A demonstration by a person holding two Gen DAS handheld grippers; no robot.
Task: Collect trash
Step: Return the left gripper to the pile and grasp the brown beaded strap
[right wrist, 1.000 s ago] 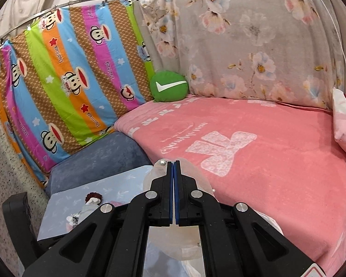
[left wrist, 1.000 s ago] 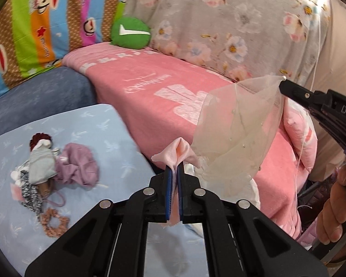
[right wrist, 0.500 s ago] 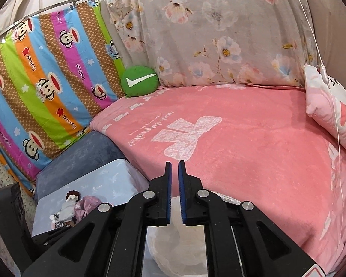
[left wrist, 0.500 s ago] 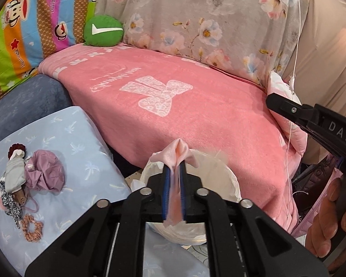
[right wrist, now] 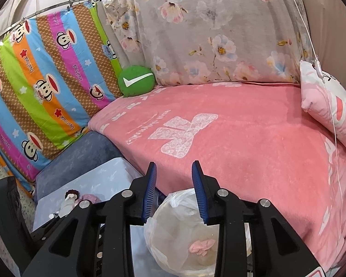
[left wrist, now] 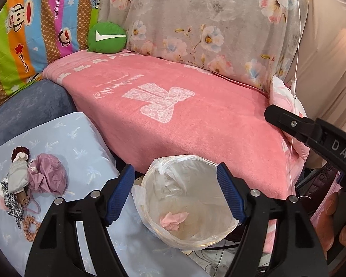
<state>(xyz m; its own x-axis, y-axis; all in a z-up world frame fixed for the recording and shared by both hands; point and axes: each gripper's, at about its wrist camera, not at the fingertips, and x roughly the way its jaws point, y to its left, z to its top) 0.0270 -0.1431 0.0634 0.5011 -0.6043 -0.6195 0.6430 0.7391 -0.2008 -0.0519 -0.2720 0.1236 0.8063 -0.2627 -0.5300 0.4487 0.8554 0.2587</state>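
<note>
Where it lies binned, crumpled pink trash (left wrist: pixel 173 220)

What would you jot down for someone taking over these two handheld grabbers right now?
Left gripper: fingers opening, nothing between them, above the bin.
Right gripper: fingers opening too, empty, above the same bin.
Bin: lined with a clear bag, on the floor by the pink bed.
Done: pink wad lies at the bottom of the bin.
Left: doll, purple cloth and a scrunchie sit on the blue cushion; I cannot tell whether any is trash.
</note>
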